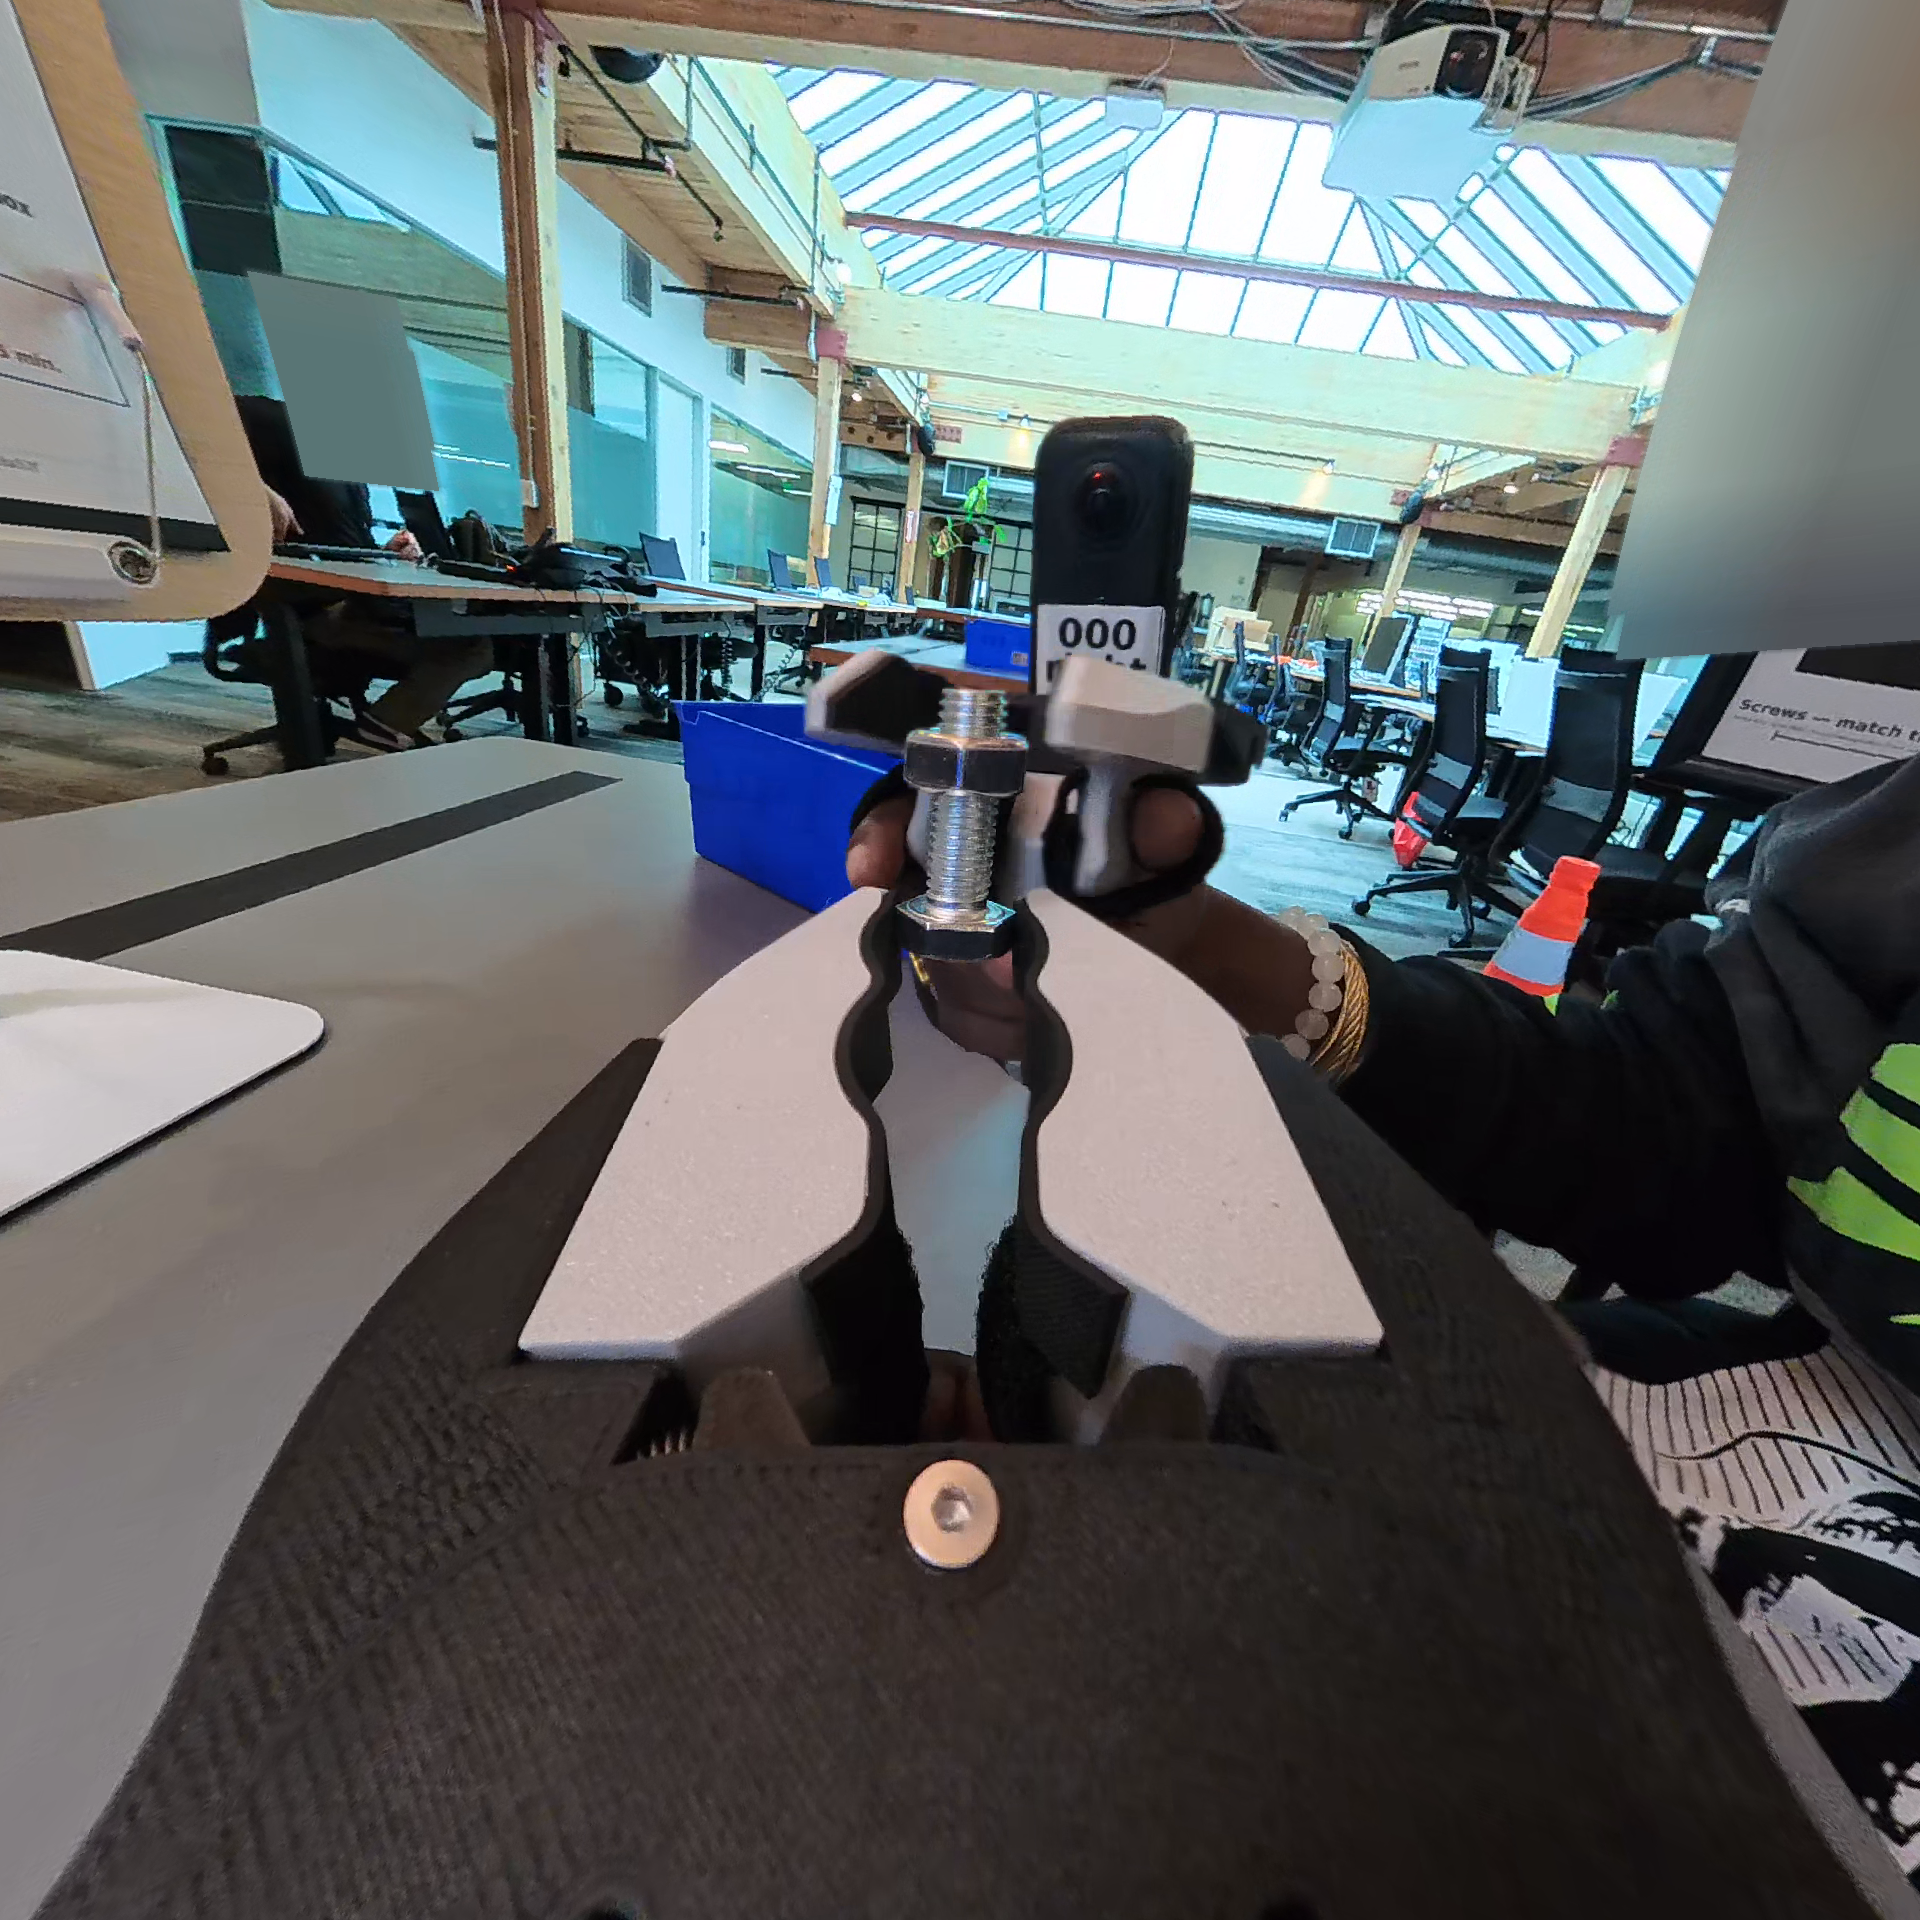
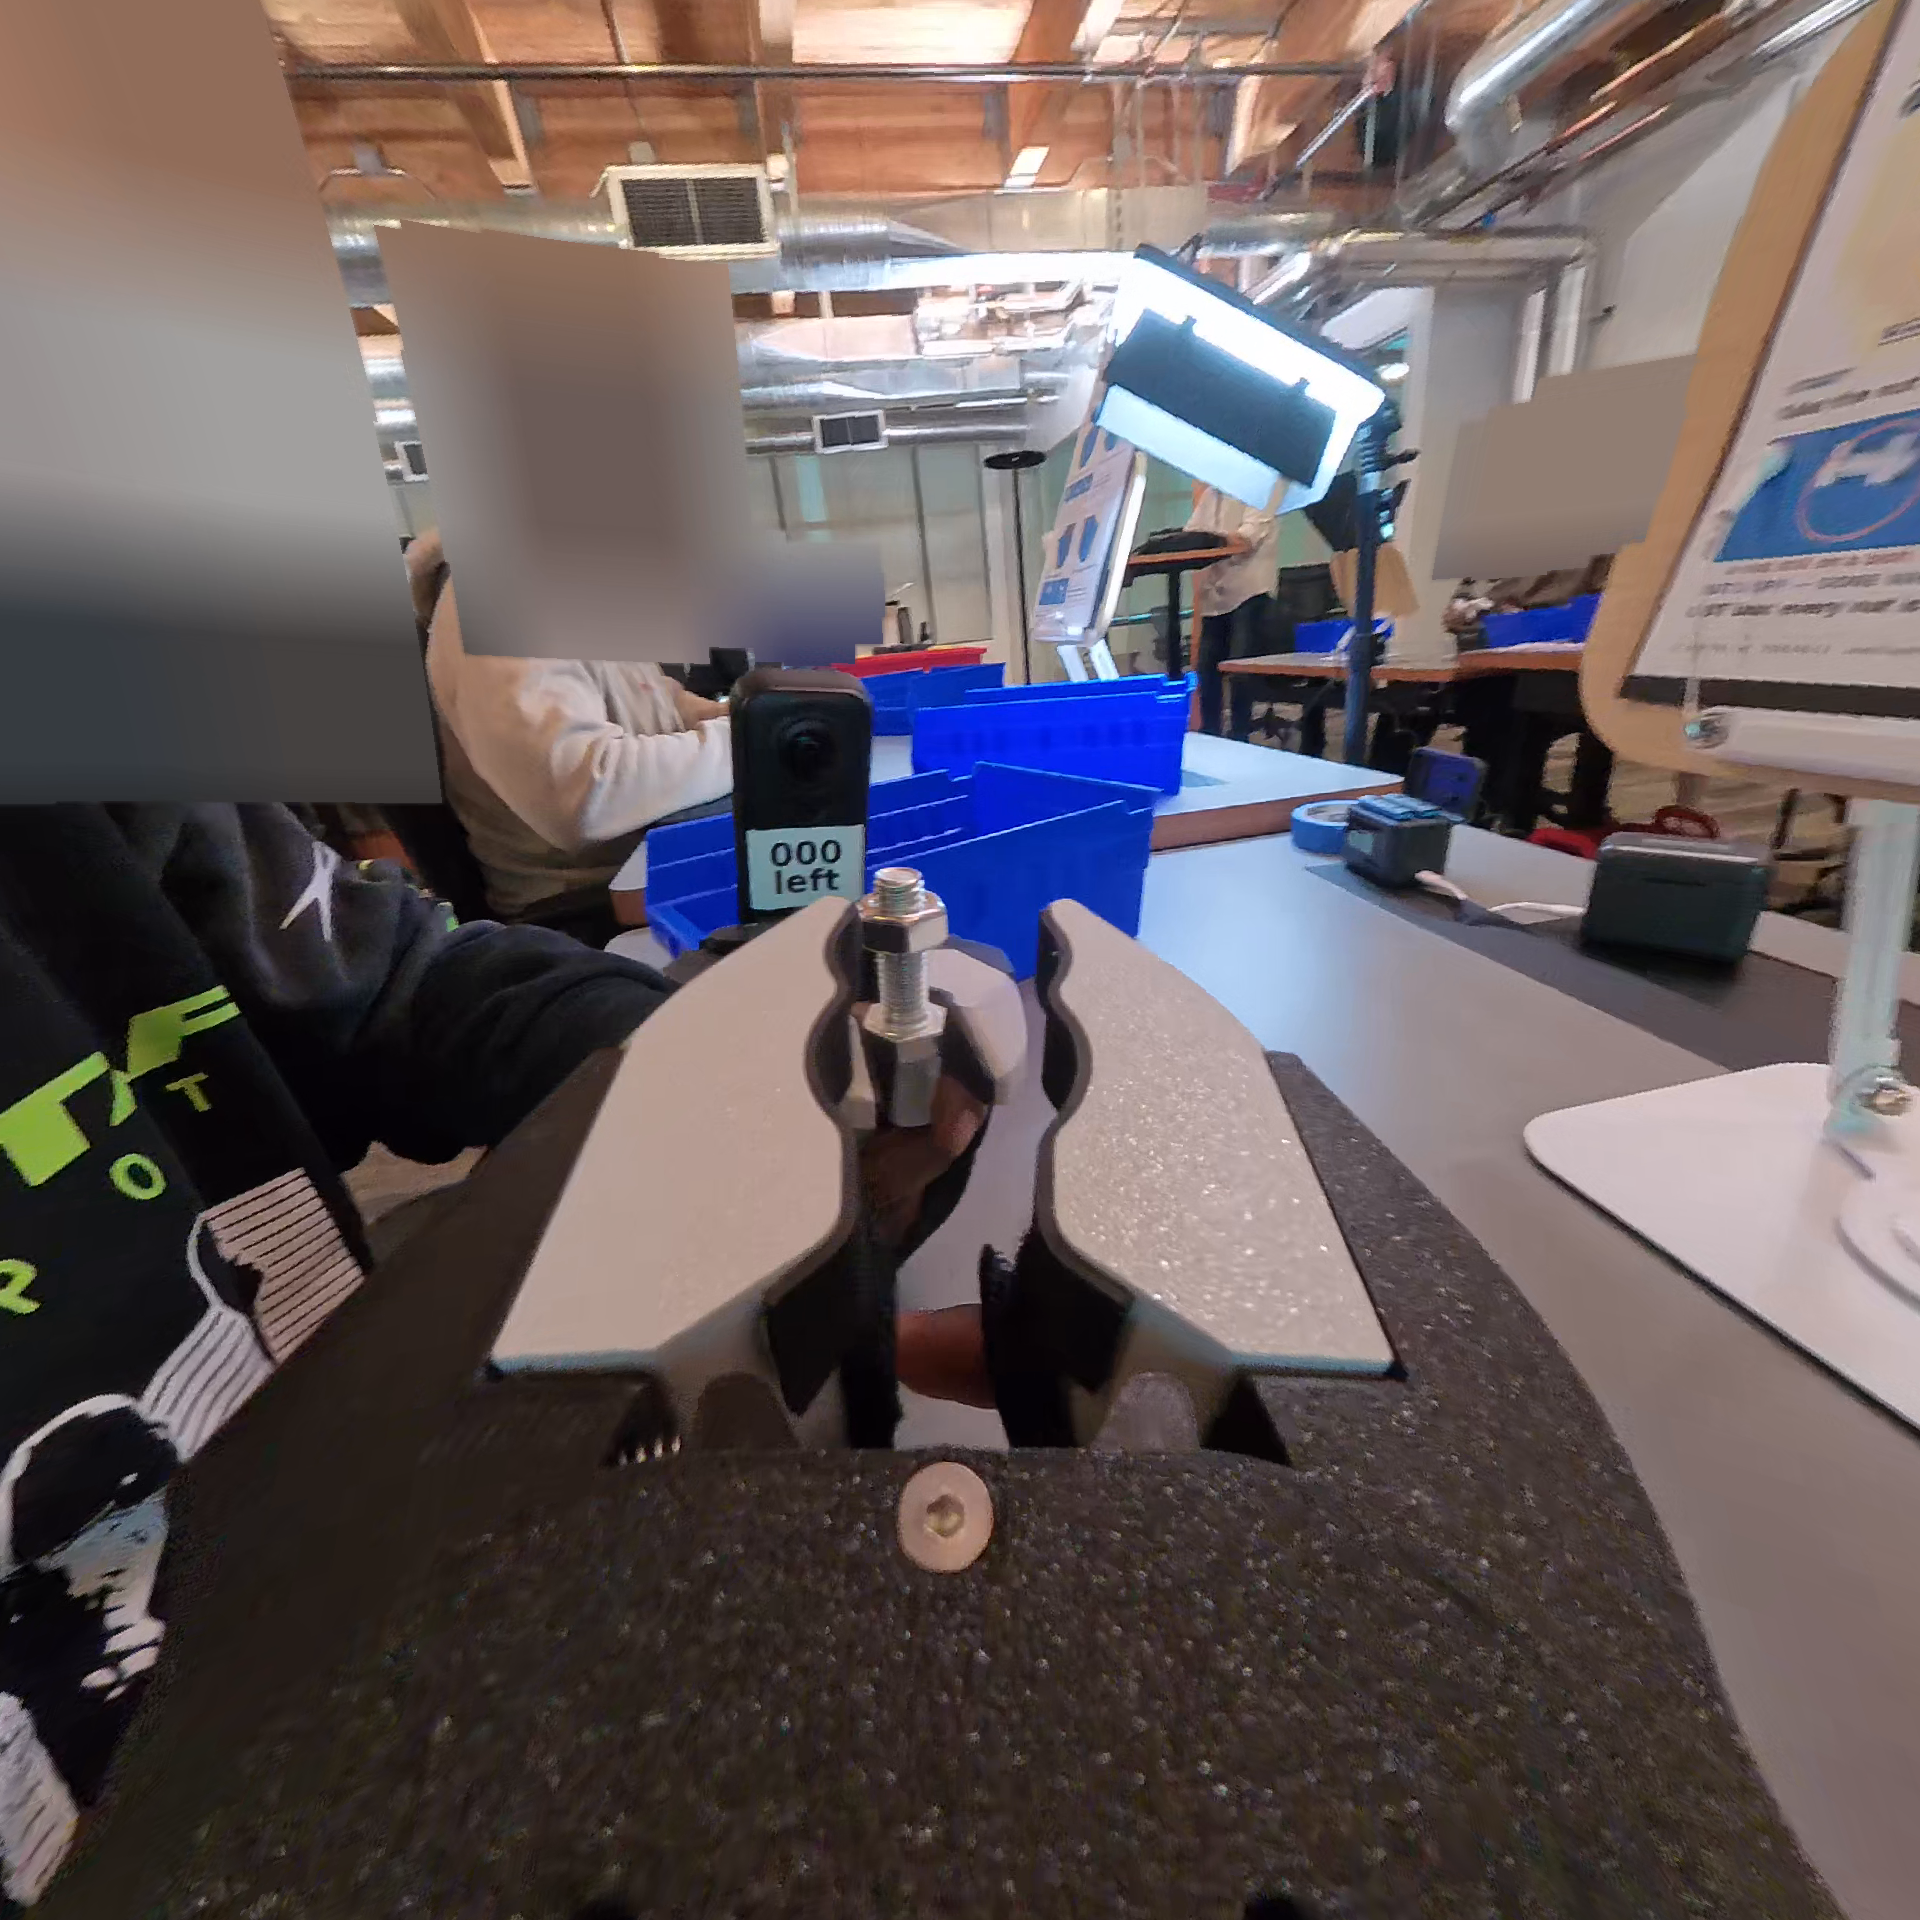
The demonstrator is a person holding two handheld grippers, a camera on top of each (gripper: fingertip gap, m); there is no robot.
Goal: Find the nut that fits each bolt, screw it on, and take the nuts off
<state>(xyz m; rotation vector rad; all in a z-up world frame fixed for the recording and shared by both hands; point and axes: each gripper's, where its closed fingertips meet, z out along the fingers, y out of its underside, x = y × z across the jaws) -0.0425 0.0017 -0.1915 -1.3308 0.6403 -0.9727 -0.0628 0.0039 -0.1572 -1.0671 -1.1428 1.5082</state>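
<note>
Steel bolt (image 1: 958, 831) stands upright at frame centre, its head clenched in the left hand-held gripper (image 1: 956, 935) to hold it steady; the right hand-held gripper (image 2: 940, 935), fingers apart, flanks the nut (image 1: 958, 764) near its tip, likely to turn it.

A small white label (image 1: 1098, 632) with black marks is stuck on the black camera (image 1: 1112, 520) on my right claw (image 1: 1013, 727). The same kind of label (image 2: 805, 865) is on the black camera (image 2: 800, 758) on my left claw (image 2: 914, 1049).

A white paper sign (image 1: 1829, 717) with black writing stands on the right. Another white sheet (image 1: 62, 343) hangs on a wooden board (image 1: 177, 312) on the left.

A sign with blue pictures (image 2: 1808, 488) stands on the table (image 2: 1403, 1039). My dark top (image 2: 114, 1122) has big green letters on it. Far off stands a blue and white banner (image 2: 1086, 530), too small to read.
</note>
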